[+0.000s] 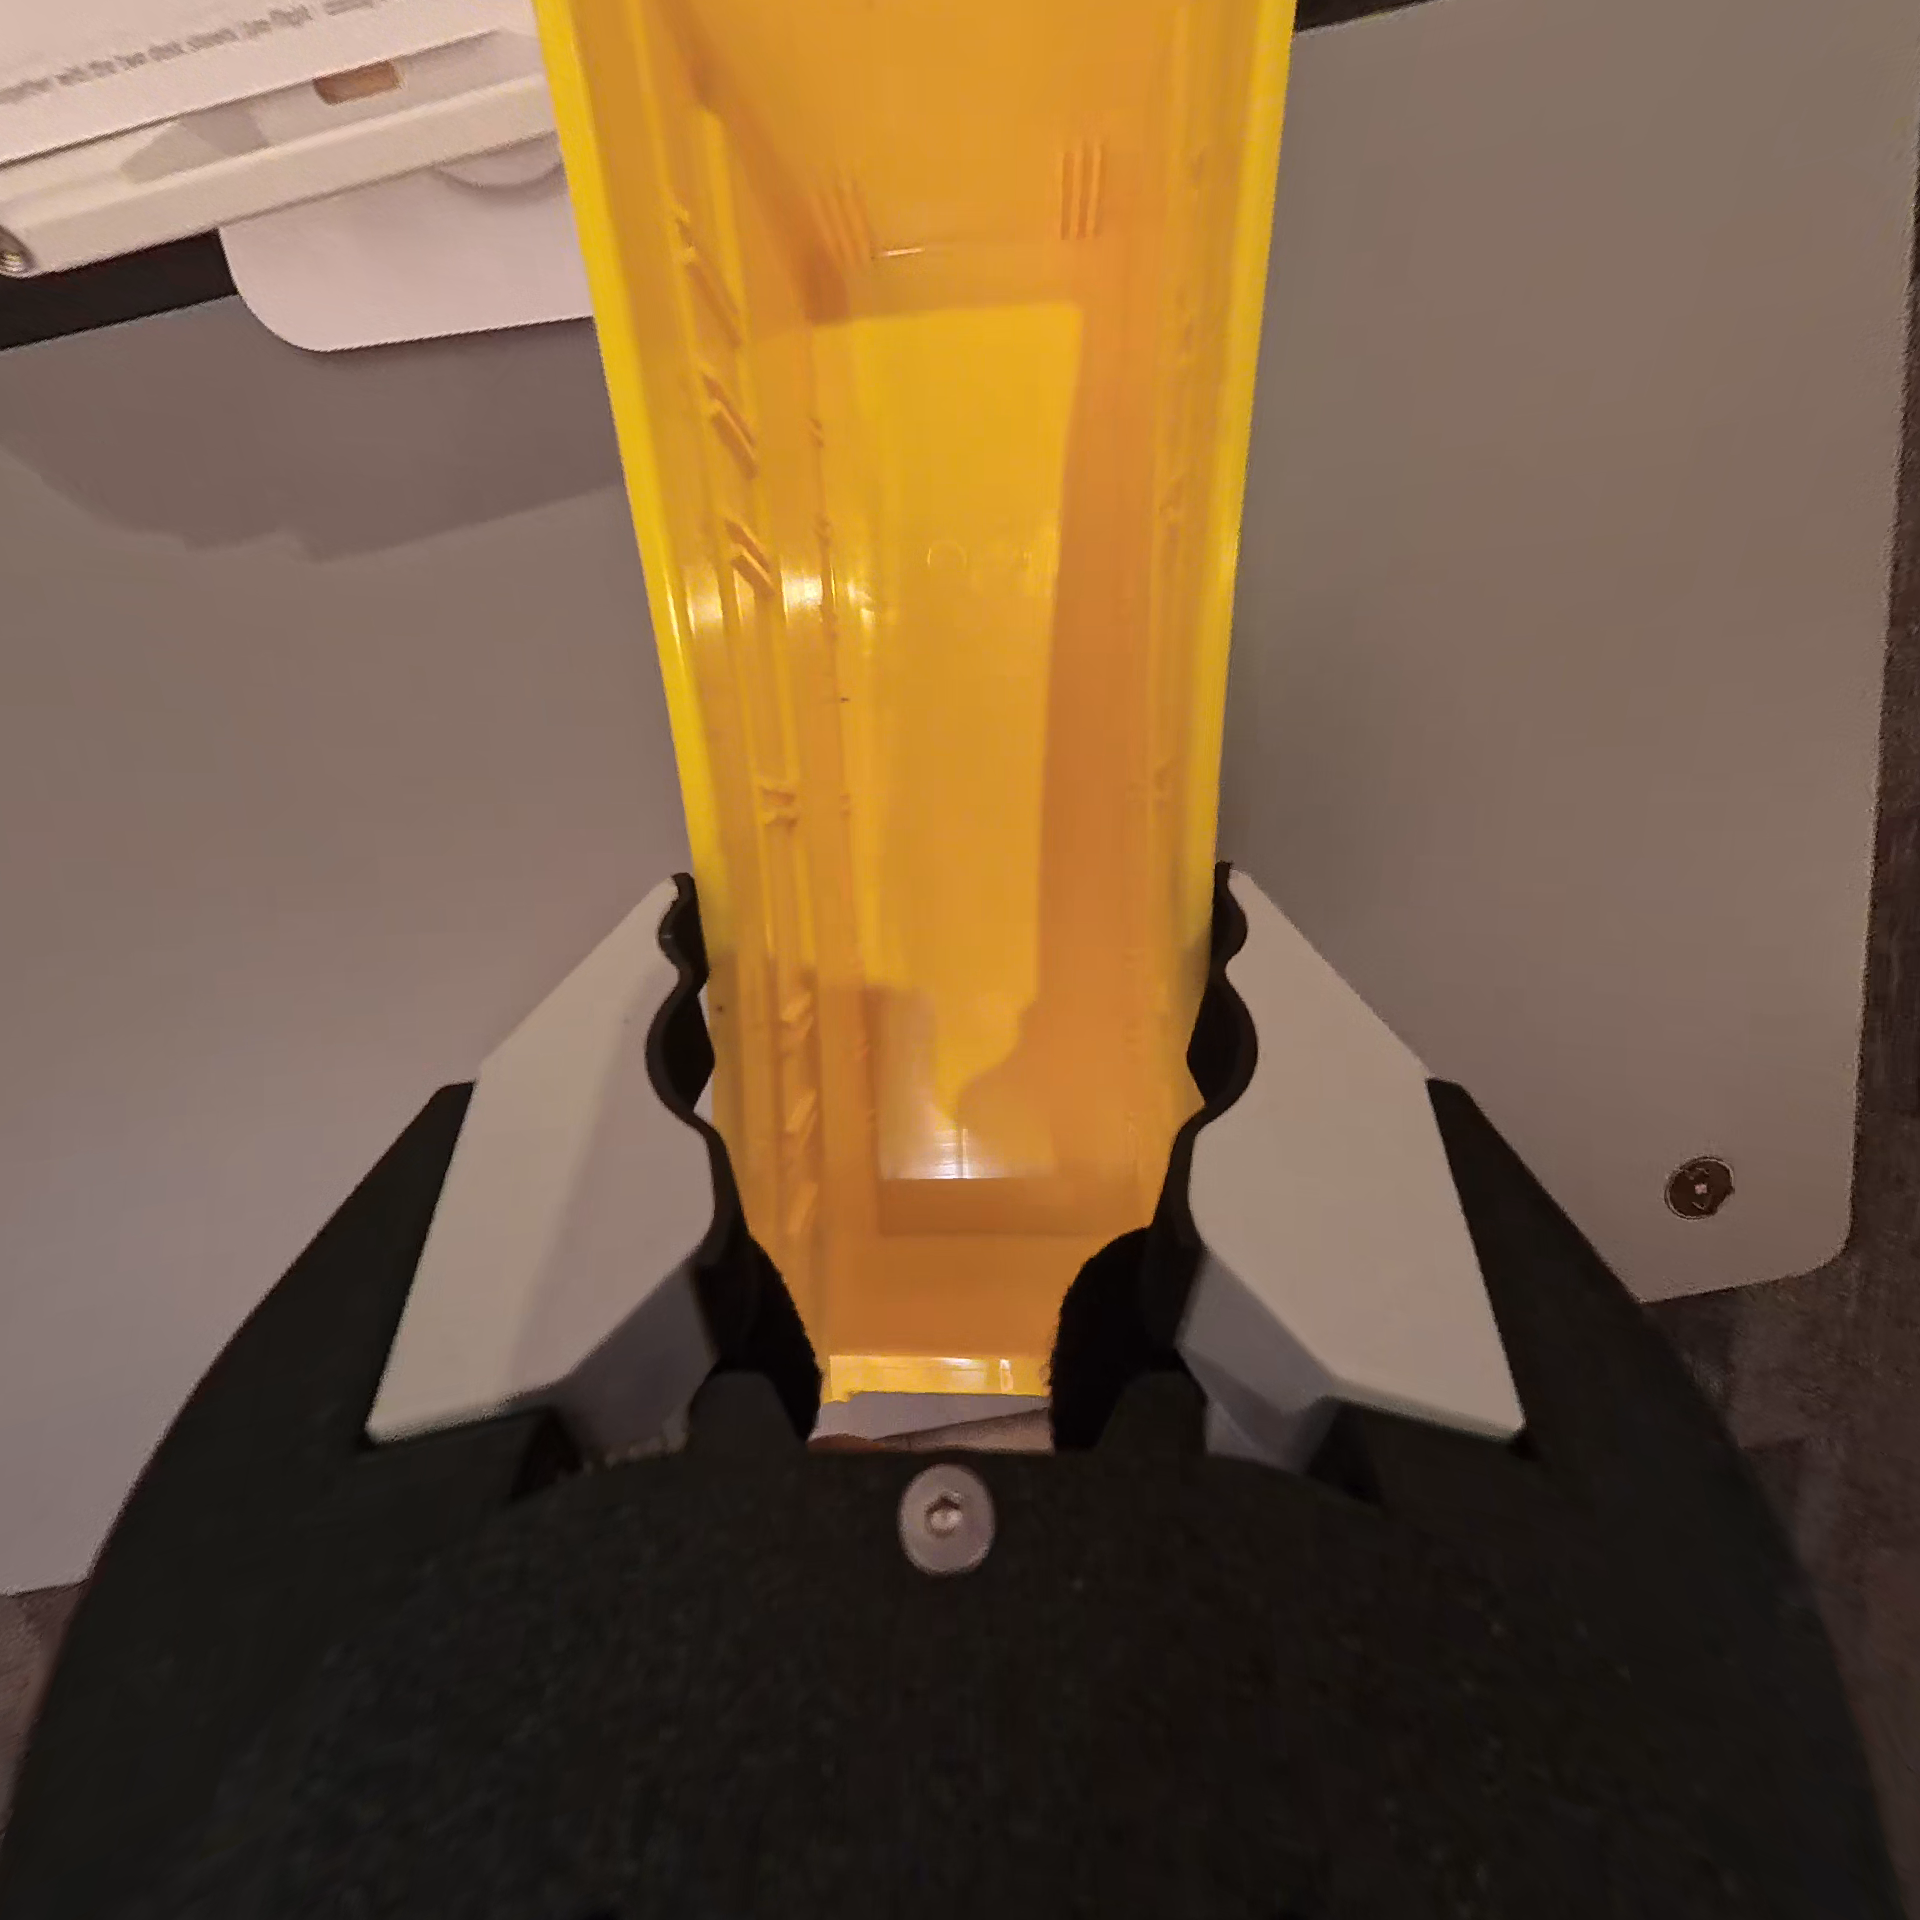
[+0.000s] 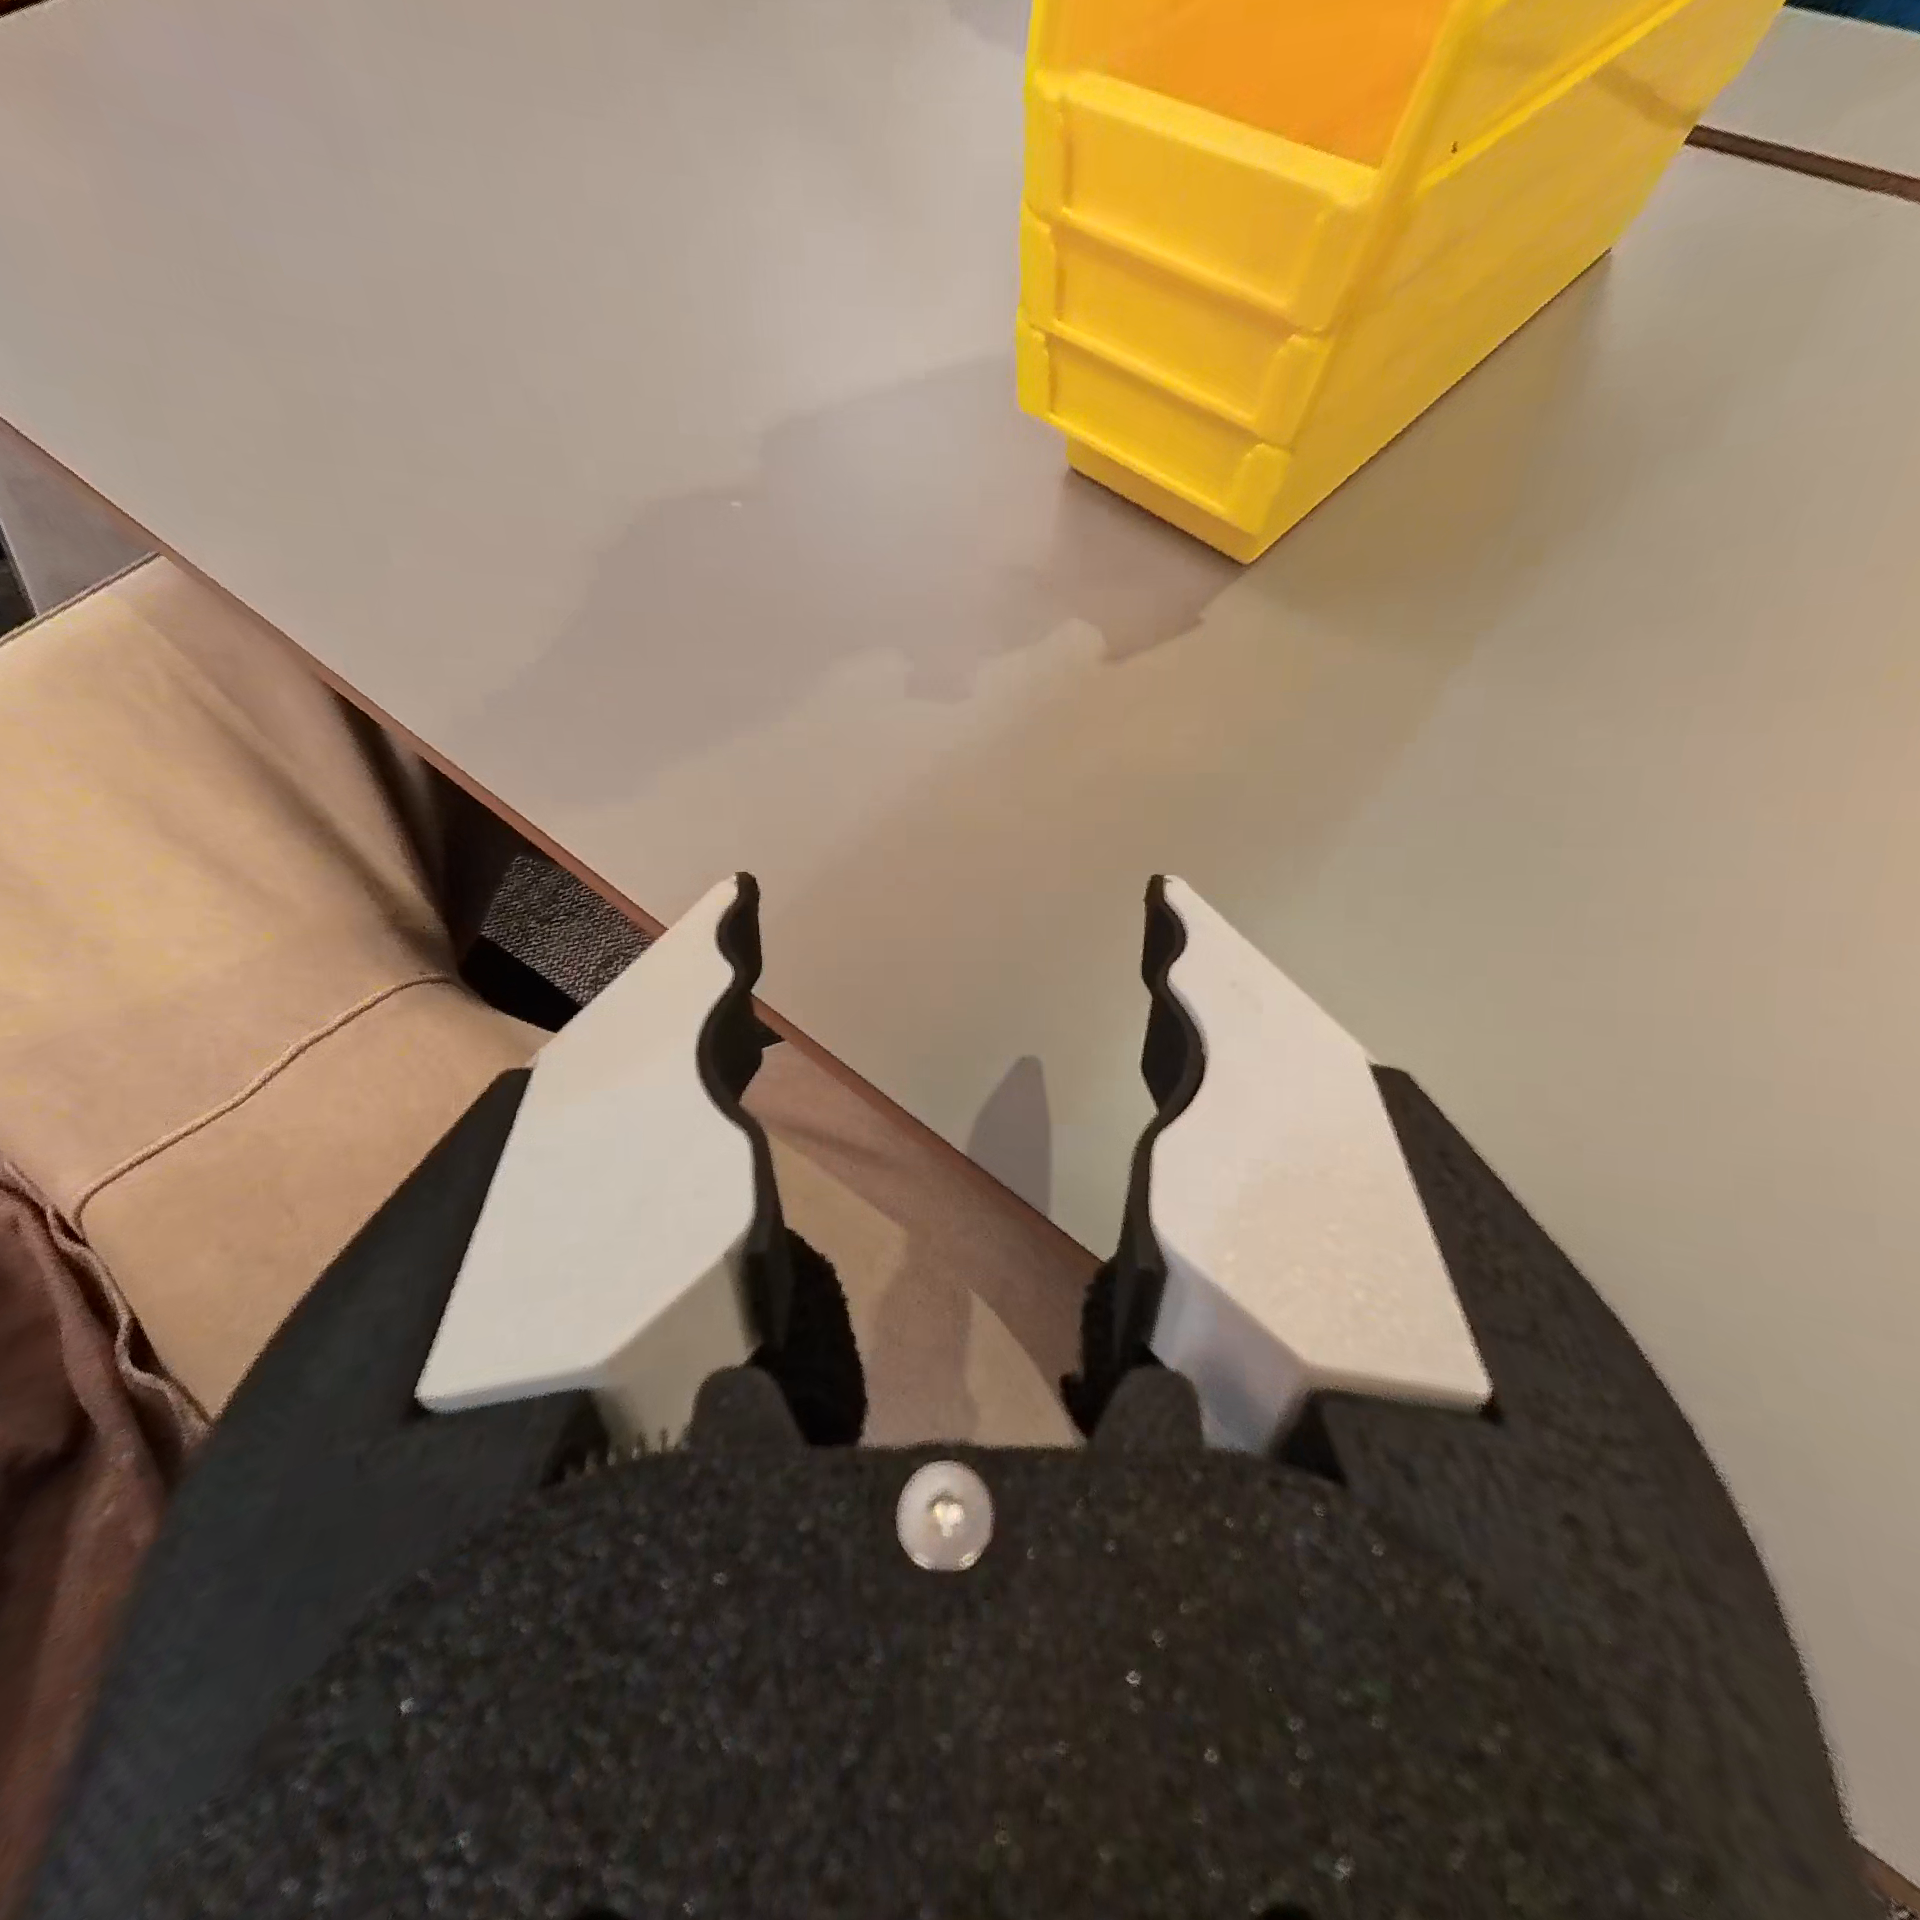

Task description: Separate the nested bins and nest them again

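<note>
Centrally, the left hand-held gripper (image 1: 954,1060) clamps one yellow bin (image 1: 935,623); upper right, three nested bins (image 2: 1278,301) stand on the tabletop (image 2: 520,312); the right hand-held gripper (image 2: 951,1039) gapes empty.

Glossy yellow plastic bins (image 2: 1299,270) on smooth matt grey table (image 2: 520,312)

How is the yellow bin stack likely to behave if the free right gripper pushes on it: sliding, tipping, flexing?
The yellow bin stack stands tall and narrow on the smooth table, so a high push would probably tip it, a low one slide it. Its walls look thin and glossy, likely light and somewhat slippery.
</note>
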Demonstrator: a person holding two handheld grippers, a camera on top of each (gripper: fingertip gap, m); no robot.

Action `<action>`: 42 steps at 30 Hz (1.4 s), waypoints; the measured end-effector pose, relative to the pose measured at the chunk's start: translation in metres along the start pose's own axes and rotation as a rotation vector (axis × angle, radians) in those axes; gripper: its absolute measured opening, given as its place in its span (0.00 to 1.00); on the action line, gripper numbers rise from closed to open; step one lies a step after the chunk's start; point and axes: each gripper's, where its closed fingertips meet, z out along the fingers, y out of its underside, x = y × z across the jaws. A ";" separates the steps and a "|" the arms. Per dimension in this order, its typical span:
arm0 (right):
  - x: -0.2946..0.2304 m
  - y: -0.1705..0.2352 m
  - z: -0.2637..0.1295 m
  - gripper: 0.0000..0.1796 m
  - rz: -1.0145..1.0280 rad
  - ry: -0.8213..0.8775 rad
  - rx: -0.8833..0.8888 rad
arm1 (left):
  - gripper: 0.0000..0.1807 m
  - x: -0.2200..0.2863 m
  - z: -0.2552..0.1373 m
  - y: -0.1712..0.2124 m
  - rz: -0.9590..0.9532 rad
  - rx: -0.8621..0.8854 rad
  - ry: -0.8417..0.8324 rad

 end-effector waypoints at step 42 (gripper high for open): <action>-0.005 0.012 0.008 0.41 -0.048 0.006 -0.068 | 0.70 -0.002 0.066 0.040 -0.270 0.010 -0.098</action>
